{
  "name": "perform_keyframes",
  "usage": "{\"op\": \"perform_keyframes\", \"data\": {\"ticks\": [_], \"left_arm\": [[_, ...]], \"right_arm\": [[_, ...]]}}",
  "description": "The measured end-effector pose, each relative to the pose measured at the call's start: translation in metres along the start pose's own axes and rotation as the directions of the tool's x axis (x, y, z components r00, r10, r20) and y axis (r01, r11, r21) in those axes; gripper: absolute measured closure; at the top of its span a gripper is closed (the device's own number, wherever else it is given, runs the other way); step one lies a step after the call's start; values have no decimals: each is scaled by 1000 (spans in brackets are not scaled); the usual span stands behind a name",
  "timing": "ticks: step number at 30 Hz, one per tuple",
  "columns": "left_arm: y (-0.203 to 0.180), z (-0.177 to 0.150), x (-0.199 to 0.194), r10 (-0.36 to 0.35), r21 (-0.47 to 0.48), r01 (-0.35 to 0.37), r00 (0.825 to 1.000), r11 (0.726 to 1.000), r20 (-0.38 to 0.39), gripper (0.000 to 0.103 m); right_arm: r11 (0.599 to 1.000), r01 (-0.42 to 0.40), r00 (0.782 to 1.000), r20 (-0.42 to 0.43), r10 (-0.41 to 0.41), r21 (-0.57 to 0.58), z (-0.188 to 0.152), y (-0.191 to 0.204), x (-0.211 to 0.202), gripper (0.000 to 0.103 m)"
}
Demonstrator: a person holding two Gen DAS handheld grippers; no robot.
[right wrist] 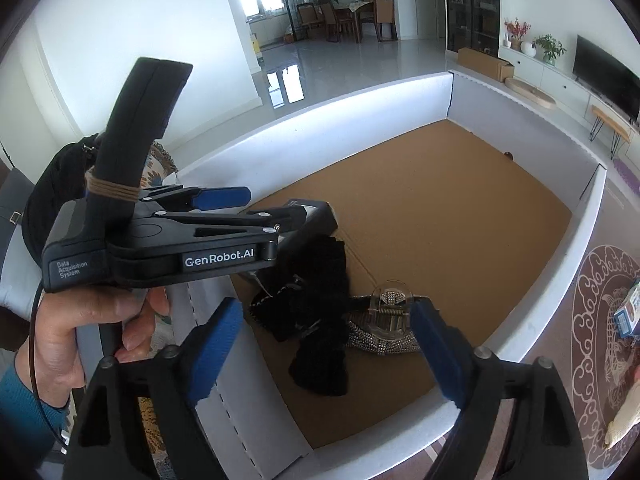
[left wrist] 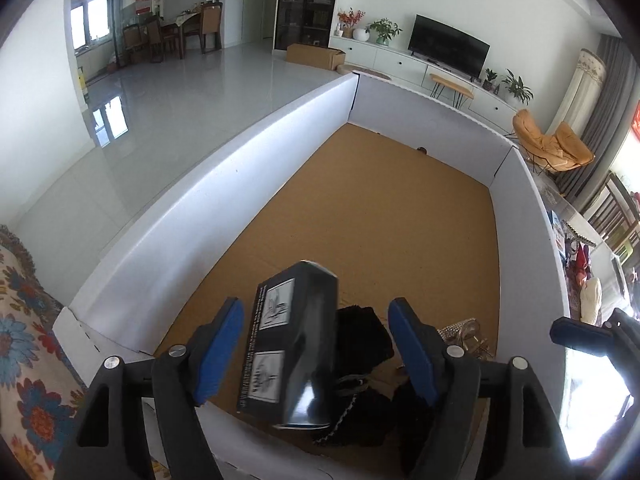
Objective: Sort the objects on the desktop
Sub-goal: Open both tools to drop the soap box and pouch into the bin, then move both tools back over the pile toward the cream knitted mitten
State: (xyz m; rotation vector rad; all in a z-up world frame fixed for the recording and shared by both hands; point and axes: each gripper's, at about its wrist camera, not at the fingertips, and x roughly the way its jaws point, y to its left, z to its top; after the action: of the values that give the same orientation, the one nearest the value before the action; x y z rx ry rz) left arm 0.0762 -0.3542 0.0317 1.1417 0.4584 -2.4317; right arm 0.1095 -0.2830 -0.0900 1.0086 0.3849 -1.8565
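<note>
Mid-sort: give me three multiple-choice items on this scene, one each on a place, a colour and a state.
1. The black cloth lies: A) at the walled tray's far corner B) at its near end C) outside it.
2. The hand-held gripper pads are: A) red B) blue C) green.
3. The right hand-held gripper is: A) shut on something B) open C) shut empty.
Key: 1B, it sits at the tray's camera-side end; 2B, both views show blue; 3B, its pads stand apart, touching nothing.

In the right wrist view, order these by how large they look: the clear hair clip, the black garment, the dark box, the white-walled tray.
1. white-walled tray
2. black garment
3. clear hair clip and dark box: unsure, since the left gripper hides part of the box.
</note>
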Motion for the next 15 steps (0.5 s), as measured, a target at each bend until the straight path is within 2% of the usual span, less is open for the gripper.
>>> {"op": "perform_keyframes", "data": {"ticks": [1,4,7,8,12,15], "left_arm": [[-1,0,-4,7,-5,-6,1000,1000,22,21],[-15,1,-19,12,-4,-12,996,1000,92,20],[-36,-1,-39,-17,33,12,988,999,151,20],[-45,-1,-46,-39,51,31,985,998,167,20],[-95,-8,-72,-170,138,145,965,980,199,19],[-141,-18,-87,-286,205,249,941,947,179,19]], "right_arm": [[1000,9,1000,22,-9,0,-2,-2,-7,14],[998,49,993,103,-52,28,-6,-10,-29,13],[989,121,974,184,-134,80,-23,-34,-59,5],[982,160,962,206,-179,104,-29,-45,-67,2],[920,295,902,243,-356,257,-77,-101,-101,1],[835,399,856,172,-487,378,-127,-147,-117,1]]}}
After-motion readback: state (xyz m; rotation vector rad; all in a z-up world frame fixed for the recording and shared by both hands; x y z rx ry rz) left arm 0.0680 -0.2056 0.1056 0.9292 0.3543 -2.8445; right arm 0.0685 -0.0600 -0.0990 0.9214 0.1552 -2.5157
